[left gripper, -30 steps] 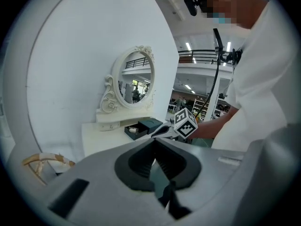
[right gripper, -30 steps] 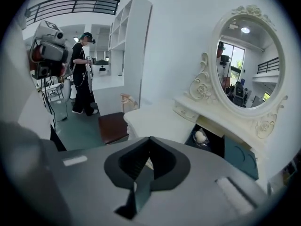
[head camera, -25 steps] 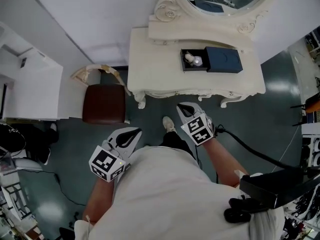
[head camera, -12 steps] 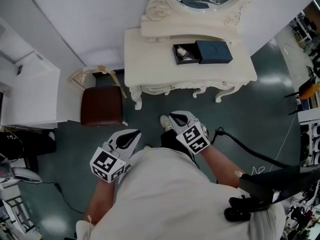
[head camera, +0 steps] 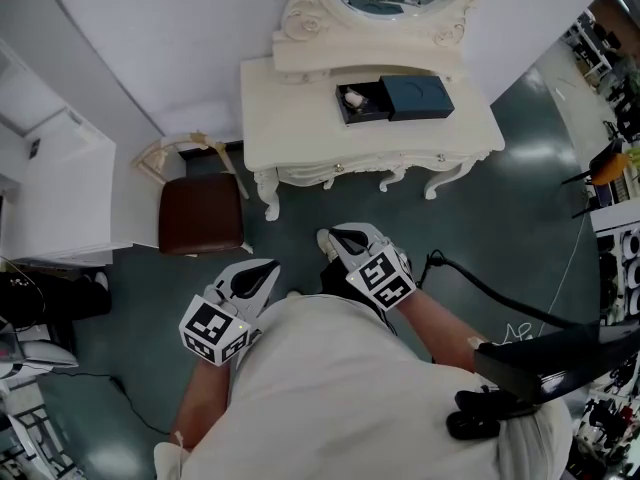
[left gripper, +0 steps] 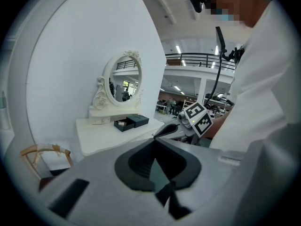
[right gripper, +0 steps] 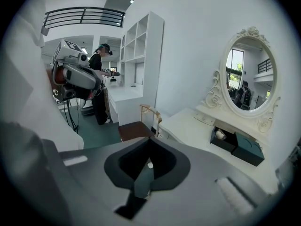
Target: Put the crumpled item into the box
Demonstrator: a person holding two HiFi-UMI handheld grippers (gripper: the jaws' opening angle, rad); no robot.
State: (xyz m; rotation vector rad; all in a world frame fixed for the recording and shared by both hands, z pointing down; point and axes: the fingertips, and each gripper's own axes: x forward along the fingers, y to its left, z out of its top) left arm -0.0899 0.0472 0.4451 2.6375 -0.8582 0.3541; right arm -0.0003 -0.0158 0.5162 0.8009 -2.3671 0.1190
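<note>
Table (head camera: 290,138) recedes toward twelve o'clock, item (head camera: 353,96) in its box (head camera: 374,106), with left gripper (head camera: 268,268) and right gripper (head camera: 340,236) both pinched shut, empty.

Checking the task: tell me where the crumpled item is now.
In the head view, the crumpled item lies inside the open box on the white dressing table, left of its dark lid.

mostly smooth, some shine
table (head camera: 290,118) in cream satin paint; stool (head camera: 203,214) seat glossy brown, leather-like; floor (head camera: 500,208) polished dark green; box (head camera: 375,105) matt dark.
</note>
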